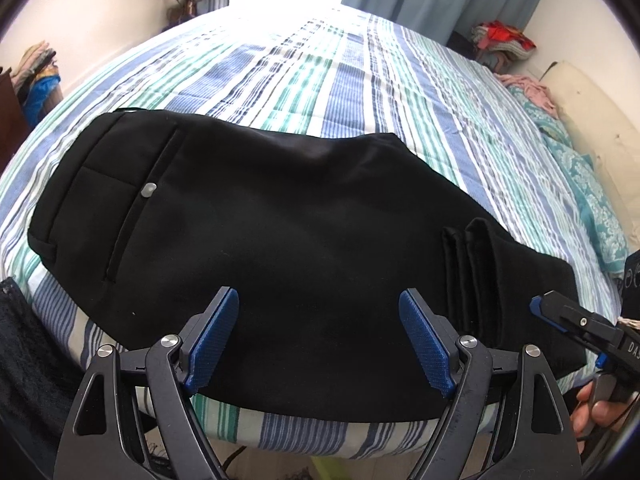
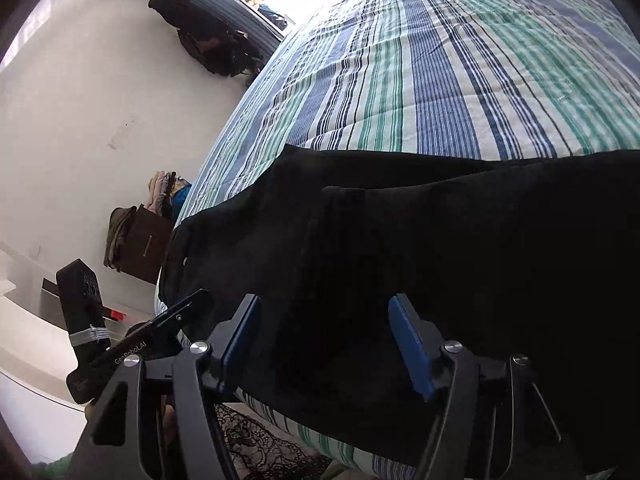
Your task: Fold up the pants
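Black pants (image 1: pixel 280 216) lie folded on the striped bed, waistband and back pocket with a grey button to the left, leg cuffs folded over on the right. They fill the lower right wrist view (image 2: pixel 440 248). My left gripper (image 1: pixel 320 300) is open and empty, just above the pants' near edge. My right gripper (image 2: pixel 324 308) is open and empty over the pants at the bed's near edge. It shows at the right edge of the left wrist view (image 1: pixel 568 316), beside the folded cuffs. The left gripper shows at the lower left of the right wrist view (image 2: pixel 176 316).
The blue, green and white striped bedspread (image 1: pixel 340 80) stretches far beyond the pants. A pillow and teal cloth (image 1: pixel 592 176) lie at the bed's right side. Clothes piles (image 1: pixel 500 40) stand by the wall. Brown furniture with clothes (image 2: pixel 136 240) stands left of the bed.
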